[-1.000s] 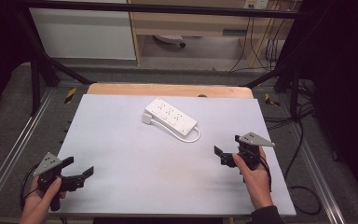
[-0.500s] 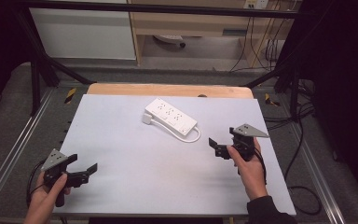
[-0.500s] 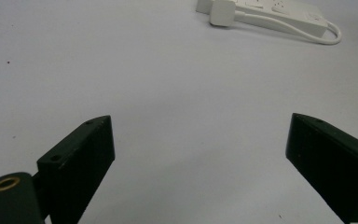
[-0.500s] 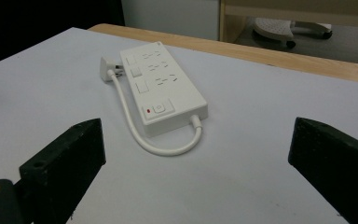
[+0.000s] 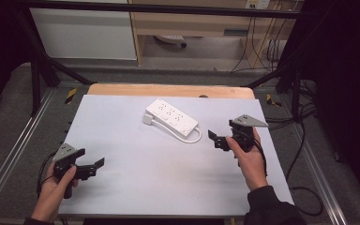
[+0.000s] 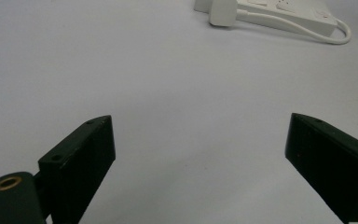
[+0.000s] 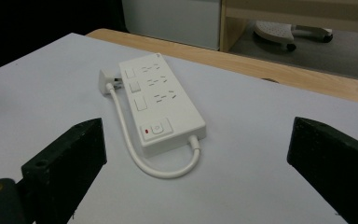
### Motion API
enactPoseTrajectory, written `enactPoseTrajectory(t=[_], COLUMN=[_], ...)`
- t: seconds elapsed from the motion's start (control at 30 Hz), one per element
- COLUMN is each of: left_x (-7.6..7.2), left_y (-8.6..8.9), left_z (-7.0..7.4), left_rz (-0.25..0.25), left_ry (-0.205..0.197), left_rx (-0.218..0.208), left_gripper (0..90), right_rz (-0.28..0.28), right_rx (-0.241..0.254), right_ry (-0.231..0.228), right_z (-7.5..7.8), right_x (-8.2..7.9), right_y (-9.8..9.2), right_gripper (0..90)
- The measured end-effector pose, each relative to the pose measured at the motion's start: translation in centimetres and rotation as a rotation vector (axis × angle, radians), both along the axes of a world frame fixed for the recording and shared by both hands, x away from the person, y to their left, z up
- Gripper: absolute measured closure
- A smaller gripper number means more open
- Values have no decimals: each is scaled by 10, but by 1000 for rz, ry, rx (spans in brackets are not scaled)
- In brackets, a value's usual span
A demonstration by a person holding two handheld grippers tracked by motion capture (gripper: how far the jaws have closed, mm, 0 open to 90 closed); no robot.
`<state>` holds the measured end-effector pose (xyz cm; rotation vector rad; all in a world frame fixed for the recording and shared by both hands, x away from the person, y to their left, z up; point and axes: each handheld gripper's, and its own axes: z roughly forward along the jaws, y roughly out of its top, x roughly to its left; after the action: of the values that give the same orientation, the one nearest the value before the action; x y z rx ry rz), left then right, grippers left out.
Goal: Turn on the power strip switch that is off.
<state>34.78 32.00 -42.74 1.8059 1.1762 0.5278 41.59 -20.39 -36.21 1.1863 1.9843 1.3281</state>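
Near the left corner the left gripper (image 5: 93, 166) hovers, jaws spread, empty. Mid-table, toward the far edge, lies the power strip (image 5: 171, 117): rigid, light, probably slick plastic, best pinched across its narrow body. Its plug (image 7: 108, 80) prongs are hard to make out. Right gripper (image 5: 218, 139), jaws spread, faces it.

Evenly lit white table (image 5: 136, 187), dark surroundings, slightly soft focus.

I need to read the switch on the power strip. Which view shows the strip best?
The right gripper view: the power strip lies close and whole, its switch, sockets, looped cable and plug all clear. The high view shows it whole but small. The left gripper view catches just its near edge, cable and plug at the top.
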Motion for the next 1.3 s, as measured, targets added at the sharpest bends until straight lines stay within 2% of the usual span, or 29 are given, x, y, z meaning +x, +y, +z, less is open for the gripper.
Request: enactPoseTrajectory(t=[0.3, 0.4, 0.57, 1.3], left_x=[-4, -5, -5, -5], left_y=[3, 4, 4, 2], left_z=[0, 0, 0, 0], left_rz=[5, 9, 4, 4], left_ry=[12, 13, 16, 31], left_rx=[-1, -2, 0, -7], left_gripper=[86, 87, 87, 66], right_rz=[17, 19, 17, 16], right_rx=[-19, -12, 4, -5], right_ry=[-17, -17, -16, -18], right_z=[17, 21, 24, 35], right_x=[16, 24, 34, 61], right_y=[15, 19, 22, 37], right_gripper=[49, 50, 51, 33])
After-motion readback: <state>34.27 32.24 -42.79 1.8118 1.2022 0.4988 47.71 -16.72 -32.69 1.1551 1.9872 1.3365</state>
